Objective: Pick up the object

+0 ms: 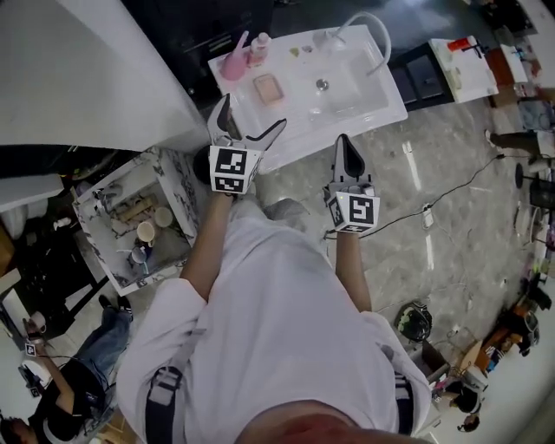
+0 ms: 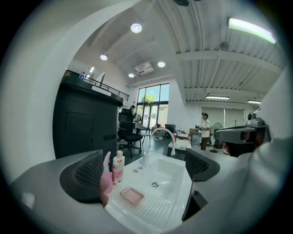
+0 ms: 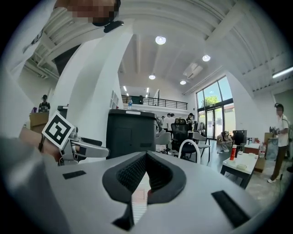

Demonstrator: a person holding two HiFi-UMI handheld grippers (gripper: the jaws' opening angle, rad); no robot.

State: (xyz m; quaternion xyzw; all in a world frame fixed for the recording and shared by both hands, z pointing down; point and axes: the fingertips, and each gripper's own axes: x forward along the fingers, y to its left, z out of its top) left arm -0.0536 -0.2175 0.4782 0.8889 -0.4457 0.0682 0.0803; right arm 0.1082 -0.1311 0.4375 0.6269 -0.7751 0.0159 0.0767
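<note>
white sink worktop (image 1: 364,117) w/ basin (image 1: 349,76) and curved tap (image 1: 371,26), on a pale marbled floor (image 1: 434,173) w/ cables; big open office behind, high ceiling, tall windows, black cabinet (image 2: 84,123) to the left, ppl standing further back. pink soap dish (image 1: 267,88) lies on the ribbed drainer left of the basin, nothing touching it; pink bottle (image 1: 234,62) and small bottle (image 1: 258,48) stand behind it at the back left corner. both bare forearms reach fwd, claws side by side at the worktop's front edge. left claw (image 1: 253,111) has jaws spread wide, nothing between them, soap dish ahead of it. right claw (image 1: 344,140) has jaws pressed together, empty, pointing at the front edge.
</note>
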